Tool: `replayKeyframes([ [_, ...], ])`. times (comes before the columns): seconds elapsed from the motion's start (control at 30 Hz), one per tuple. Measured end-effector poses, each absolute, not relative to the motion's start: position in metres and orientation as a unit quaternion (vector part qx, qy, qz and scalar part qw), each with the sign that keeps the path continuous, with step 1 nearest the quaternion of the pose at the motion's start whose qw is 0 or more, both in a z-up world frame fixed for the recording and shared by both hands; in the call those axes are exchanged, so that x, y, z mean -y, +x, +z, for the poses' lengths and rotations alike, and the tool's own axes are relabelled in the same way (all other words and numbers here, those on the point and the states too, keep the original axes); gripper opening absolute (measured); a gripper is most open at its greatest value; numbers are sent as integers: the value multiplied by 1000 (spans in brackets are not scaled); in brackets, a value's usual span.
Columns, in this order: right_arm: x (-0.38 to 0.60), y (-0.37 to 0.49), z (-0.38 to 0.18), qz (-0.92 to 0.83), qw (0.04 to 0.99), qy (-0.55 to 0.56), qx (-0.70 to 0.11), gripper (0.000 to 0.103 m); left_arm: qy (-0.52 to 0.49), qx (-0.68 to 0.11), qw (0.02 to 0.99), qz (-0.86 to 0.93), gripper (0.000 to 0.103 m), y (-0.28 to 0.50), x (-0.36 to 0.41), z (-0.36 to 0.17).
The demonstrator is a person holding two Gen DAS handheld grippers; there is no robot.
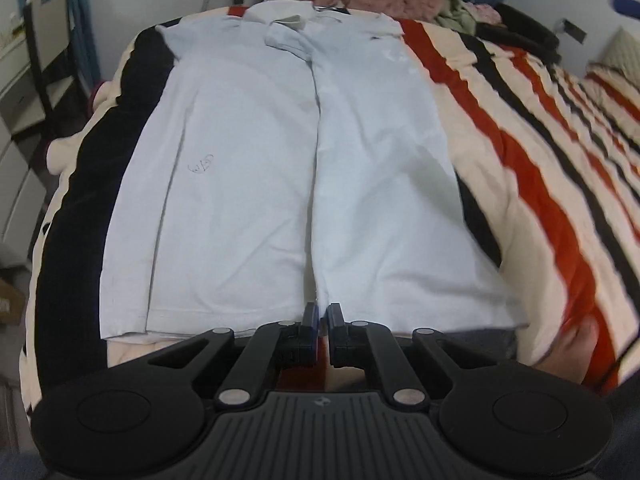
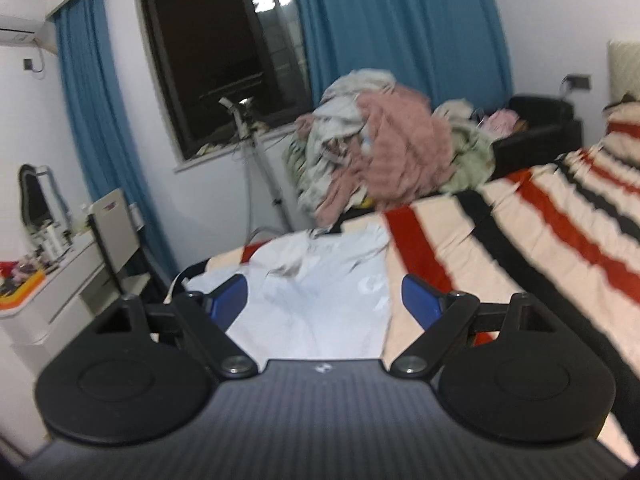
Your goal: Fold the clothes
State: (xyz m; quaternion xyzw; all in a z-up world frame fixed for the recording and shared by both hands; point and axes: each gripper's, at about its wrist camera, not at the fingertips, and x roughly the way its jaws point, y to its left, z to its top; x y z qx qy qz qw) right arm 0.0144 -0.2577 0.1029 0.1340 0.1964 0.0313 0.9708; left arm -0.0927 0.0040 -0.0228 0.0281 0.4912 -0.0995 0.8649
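Left wrist view: pale blue shirt [image 1: 304, 168] lies flat on the striped blanket [image 1: 520, 152], sides folded inward; left gripper [image 1: 322, 312] nearly closed, empty, at the hem; soft, limp cloth, best pinched at hem corners. Right wrist view: right gripper [image 2: 324, 300] gapes wide, empty, above the shirt.

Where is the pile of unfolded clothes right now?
In the right wrist view, the clothes pile sits at the striped bed's far end, before the blue curtain, beyond the pale shirt.
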Motion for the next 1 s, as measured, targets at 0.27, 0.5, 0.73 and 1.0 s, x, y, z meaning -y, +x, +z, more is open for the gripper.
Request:
replayKeyframes([
  [0.27, 247, 21, 61, 58, 973, 129, -180, 85, 15, -423, 898, -121, 66, -76, 6, 1],
  [0.5, 247, 28, 62, 54, 982, 112, -141, 85, 51, -358, 924, -125, 84, -43, 4, 42],
  [0.73, 245, 48, 49, 45, 986, 96, -130, 85, 36, -291, 950, -105, 96, -3, -10, 70],
  [1.0, 220, 110, 19, 61, 983, 58, -164, 85, -21, -282, 956, -83, 101, 20, -52, 60],
])
